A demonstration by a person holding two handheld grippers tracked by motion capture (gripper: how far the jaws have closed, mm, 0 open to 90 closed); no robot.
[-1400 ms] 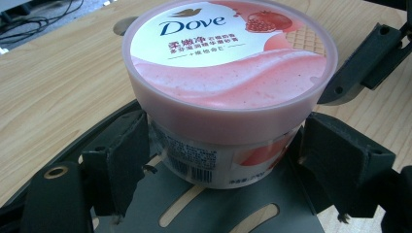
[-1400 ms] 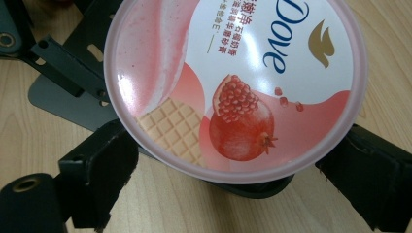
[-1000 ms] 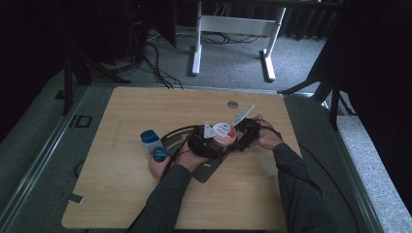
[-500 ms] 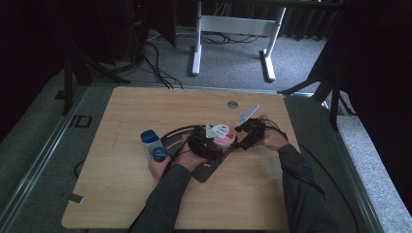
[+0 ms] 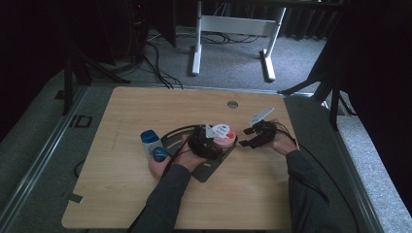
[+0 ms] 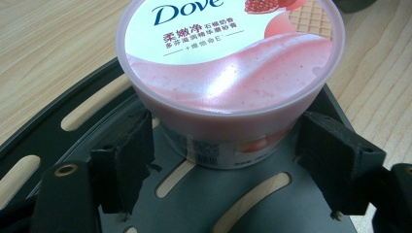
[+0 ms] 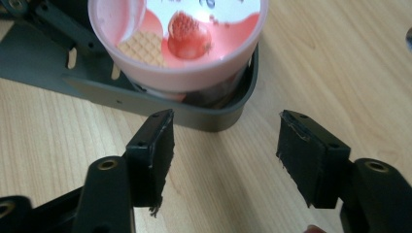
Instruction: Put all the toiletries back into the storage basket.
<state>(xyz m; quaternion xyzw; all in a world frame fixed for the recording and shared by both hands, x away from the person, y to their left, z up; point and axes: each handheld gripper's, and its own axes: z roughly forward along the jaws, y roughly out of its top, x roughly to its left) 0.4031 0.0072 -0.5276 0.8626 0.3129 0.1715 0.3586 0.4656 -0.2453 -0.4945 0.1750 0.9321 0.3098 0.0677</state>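
A pink Dove tub (image 6: 228, 63) with a sealed lid stands on a dark grey slotted plate (image 6: 58, 141). My left gripper (image 6: 223, 145) straddles the tub's lower body, one pad on each side, with a thin gap at each pad, so it is open. In the high view the tub (image 5: 222, 132) sits mid-table in front of the left gripper (image 5: 214, 141). My right gripper (image 5: 245, 137) hovers just right of the plate. Its jaws have just been closing, and it (image 7: 223, 145) is open with only bare wood between the pads. The tub (image 7: 180, 53) lies a short way ahead of it.
A blue-capped bottle (image 5: 149, 140) and a blue cap (image 5: 159, 154) rest left of the person's left hand. The wooden table (image 5: 121, 194) has a small round hole (image 5: 232, 104) near its far edge. White desk legs (image 5: 197, 43) stand on the carpet beyond.
My right gripper has drawn back to the right, away from the tub, and its jaws have narrowed. The left gripper and the tub stayed put.
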